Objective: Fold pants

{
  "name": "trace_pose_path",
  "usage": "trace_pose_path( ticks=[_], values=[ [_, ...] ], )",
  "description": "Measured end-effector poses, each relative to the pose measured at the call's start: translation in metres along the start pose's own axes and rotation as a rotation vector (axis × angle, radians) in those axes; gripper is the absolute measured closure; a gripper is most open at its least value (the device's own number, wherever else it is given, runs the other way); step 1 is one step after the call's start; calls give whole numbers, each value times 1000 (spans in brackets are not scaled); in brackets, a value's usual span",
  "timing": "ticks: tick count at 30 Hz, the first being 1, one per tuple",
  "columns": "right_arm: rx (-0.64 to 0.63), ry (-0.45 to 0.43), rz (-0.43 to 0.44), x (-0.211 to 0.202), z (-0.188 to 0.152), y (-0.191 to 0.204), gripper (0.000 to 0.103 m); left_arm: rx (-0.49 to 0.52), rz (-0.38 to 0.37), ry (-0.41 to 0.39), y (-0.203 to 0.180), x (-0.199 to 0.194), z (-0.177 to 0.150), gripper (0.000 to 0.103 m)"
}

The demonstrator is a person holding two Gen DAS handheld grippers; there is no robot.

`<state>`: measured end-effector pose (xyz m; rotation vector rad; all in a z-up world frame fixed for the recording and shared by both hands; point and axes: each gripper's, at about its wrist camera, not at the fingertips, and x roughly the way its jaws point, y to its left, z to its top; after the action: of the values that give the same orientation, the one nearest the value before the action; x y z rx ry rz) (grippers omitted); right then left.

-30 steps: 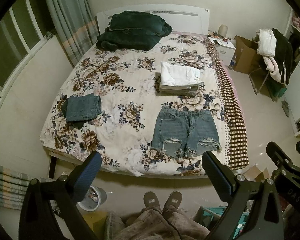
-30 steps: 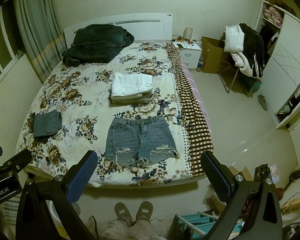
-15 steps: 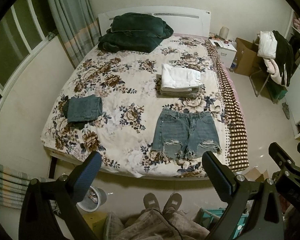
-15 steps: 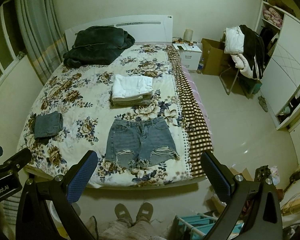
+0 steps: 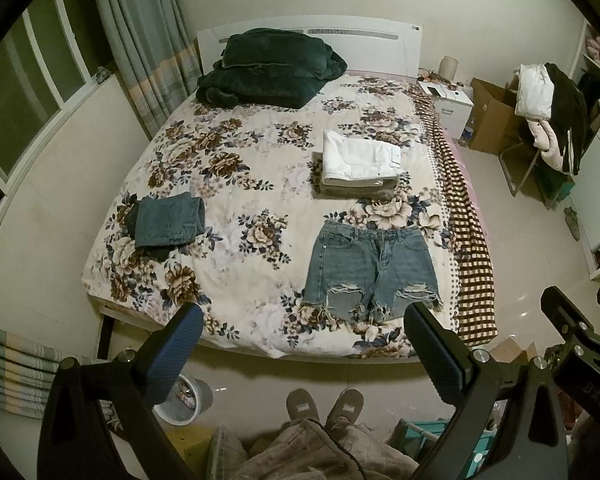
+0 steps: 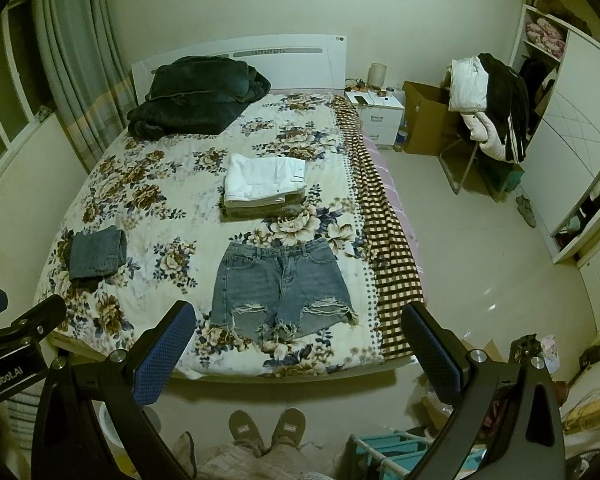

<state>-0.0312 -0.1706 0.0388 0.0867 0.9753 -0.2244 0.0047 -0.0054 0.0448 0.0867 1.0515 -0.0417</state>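
The light-blue denim shorts with frayed, ripped hems (image 5: 370,270) (image 6: 280,284) lie flat and spread out near the foot of the bed, waistband toward the headboard, leg openings toward the near edge. They rest on the cream floral-print bedspread (image 5: 252,184) (image 6: 172,216), just beside a brown-and-cream checked cloth (image 5: 466,240) (image 6: 388,248) that runs along the bed's right side. Just beyond the waistband sits a folded white garment (image 5: 358,156) (image 6: 262,178) stacked on a folded grey-brown one. Well apart, at the bed's left edge, lies a small folded pair of dark-blue jeans (image 5: 166,222) (image 6: 96,254). A heaped dark-green plush blanket (image 5: 266,68) (image 6: 196,94) lies against the white headboard.

The left gripper (image 5: 302,344) hangs above the floor short of the bed's foot, its two blue-padded fingers set wide apart and holding nothing. The right gripper (image 6: 298,340) hangs likewise, fingers spread wide, nothing between them. In the right wrist view the left gripper's black body shows at the left edge with the white lettering "GenRobot.AI" on it (image 6: 8,376); in the left wrist view the right gripper's body carries faint letters, partly legible as "DAS".

Below, the person's grey slippers (image 5: 324,404) (image 6: 266,426) stand on the tiled floor. A white nightstand (image 6: 376,114) and a brown cardboard box (image 6: 428,120) stand right of the bed.
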Motion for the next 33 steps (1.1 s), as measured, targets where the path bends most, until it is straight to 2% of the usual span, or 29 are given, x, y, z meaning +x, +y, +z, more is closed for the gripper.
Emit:
trace_pose_path(
  ticks=[20,26,33],
  values=[
    [3,0,-1,2,-3,-2,0,8,-3,10,9,2,7,0],
    [13,8,-14,7,3,5,0,19,-18,16,16,25,8,0],
    [61,41,-7,62,3,12,0,48,-14,47,15,83,22,0]
  ],
)
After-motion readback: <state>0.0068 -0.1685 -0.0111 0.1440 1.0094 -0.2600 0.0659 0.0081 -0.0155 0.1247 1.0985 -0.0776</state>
